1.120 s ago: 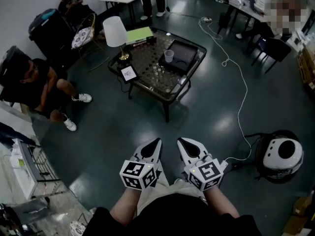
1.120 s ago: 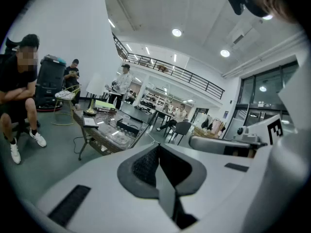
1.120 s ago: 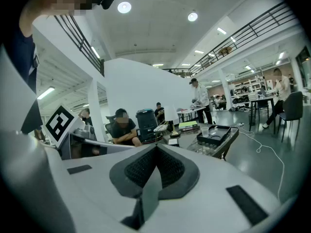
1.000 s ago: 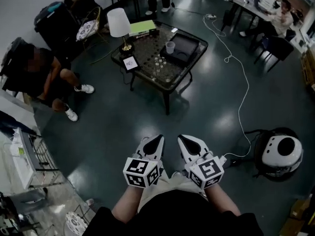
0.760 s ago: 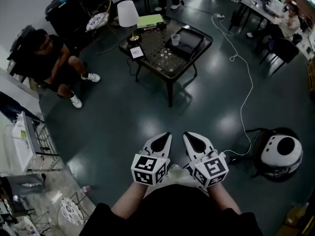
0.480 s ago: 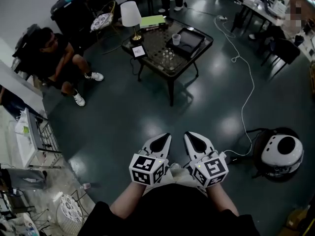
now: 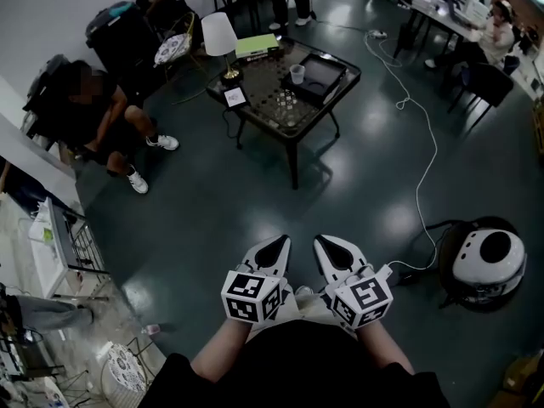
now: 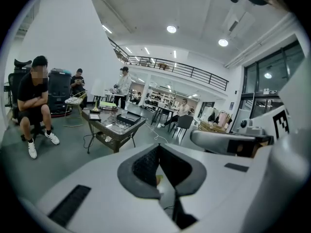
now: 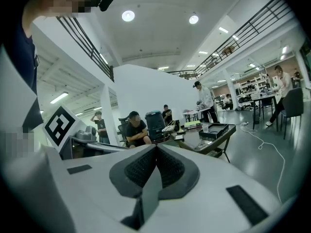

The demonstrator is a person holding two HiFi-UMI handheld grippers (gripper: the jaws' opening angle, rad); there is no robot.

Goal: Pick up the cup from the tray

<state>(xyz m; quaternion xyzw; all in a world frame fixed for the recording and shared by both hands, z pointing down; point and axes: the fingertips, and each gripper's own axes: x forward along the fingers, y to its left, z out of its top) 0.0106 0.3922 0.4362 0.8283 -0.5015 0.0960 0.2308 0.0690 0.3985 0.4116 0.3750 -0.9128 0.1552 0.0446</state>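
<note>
A clear plastic cup (image 7: 297, 73) stands at the edge of a black tray (image 7: 321, 76) on a dark low table (image 7: 274, 113), far ahead across the floor. My left gripper (image 7: 276, 245) and right gripper (image 7: 325, 244) are held side by side close to my body, far short of the table. Both are shut with nothing between their jaws. The left gripper view has its gripper (image 8: 158, 147) shut, with the cup (image 8: 124, 112) and tray (image 8: 129, 117) small in the distance. In the right gripper view, past its closed gripper (image 9: 156, 147), the cup (image 9: 205, 127) stands on the tray (image 9: 217, 130).
A white lamp (image 7: 219, 36), a framed card (image 7: 234, 97) and a green book (image 7: 255, 46) share the table. A person (image 7: 89, 113) sits left of it. A white cable (image 7: 421, 177) runs over the floor to a round white-and-black device (image 7: 480, 266). A metal rack (image 7: 64, 245) stands at the left.
The whole view has shifted: the table and seated person now sit a little higher in the head view. Both grippers stay shut, side by side in front of my body.
</note>
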